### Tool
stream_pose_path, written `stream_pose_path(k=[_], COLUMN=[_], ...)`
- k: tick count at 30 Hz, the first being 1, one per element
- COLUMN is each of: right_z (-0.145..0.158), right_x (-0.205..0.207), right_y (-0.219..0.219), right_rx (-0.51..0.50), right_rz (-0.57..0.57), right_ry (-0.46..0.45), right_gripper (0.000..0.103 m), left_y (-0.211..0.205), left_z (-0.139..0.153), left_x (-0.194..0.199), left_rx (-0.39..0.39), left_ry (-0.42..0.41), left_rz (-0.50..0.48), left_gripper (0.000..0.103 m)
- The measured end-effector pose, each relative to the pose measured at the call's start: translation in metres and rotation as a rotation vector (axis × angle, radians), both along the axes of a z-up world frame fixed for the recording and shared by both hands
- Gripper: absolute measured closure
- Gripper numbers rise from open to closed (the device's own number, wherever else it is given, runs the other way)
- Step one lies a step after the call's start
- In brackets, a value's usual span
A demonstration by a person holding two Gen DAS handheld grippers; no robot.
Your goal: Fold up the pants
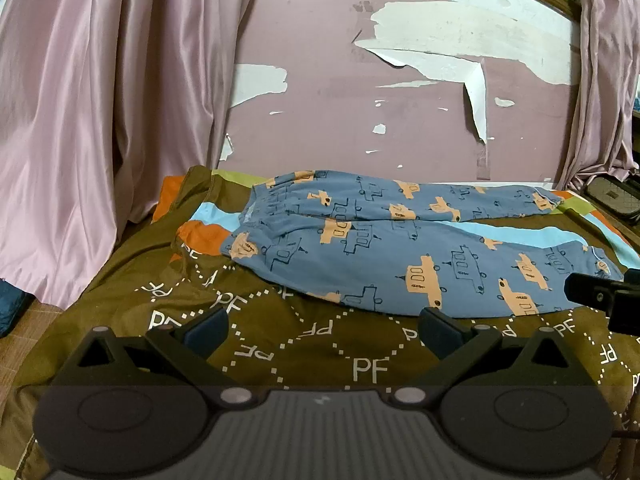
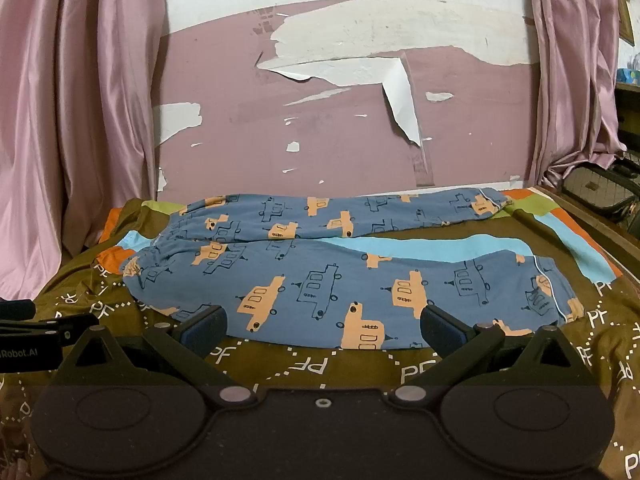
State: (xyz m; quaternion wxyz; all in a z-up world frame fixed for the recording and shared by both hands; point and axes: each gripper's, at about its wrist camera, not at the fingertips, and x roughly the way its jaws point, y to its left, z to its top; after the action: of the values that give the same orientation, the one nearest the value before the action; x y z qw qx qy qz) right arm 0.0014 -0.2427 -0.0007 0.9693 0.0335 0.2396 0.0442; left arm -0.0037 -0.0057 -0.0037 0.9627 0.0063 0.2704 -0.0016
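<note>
The blue cotton pants with orange and dark-outlined car prints lie flat on the brown bedspread printed with white "PF" letters and dotted diamonds, with the waistband on the left and the two legs stretched to the right, slightly apart so that a light blue stripe of the cover shows between them. This spread-out position is, I think, the start of the task: no fold is made yet, and the cloth is laid flat so that one leg can be brought over the other. The left gripper hovers just before the near edge of the pants, near the waist side, with its dark jaws wide apart and nothing between them. The right gripper is also released and empty, and it stands at the near edge of the closer leg, toward the cuff. Behind the bed are a pink wall with peeling paint and shiny pink curtains.
</note>
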Motion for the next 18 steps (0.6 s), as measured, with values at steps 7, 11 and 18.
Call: stream_pose_path(k=[7, 11, 18], right_z=[0.0, 0.0, 0.0], right_x=[0.001, 0.001, 0.017], right_y=[0.0, 0.001, -0.003], right_rx=[0.0, -0.001, 0.006], right_rz=[0.0, -0.001, 0.002], right_ry=[0.0, 0.003, 0.064], right_gripper=[0.001, 0.001, 0.0], left_y=[0.002, 0.008, 0.009], left_z=[-0.008, -0.015, -0.009], left_x=[-0.002, 0.003, 0.017], left_rx=[-0.006, -0.017, -0.018], left_ry=[0.013, 0.037, 0.098], left_rz=[0.004, 0.006, 0.036], left_gripper=[0.0, 0.0, 0.0])
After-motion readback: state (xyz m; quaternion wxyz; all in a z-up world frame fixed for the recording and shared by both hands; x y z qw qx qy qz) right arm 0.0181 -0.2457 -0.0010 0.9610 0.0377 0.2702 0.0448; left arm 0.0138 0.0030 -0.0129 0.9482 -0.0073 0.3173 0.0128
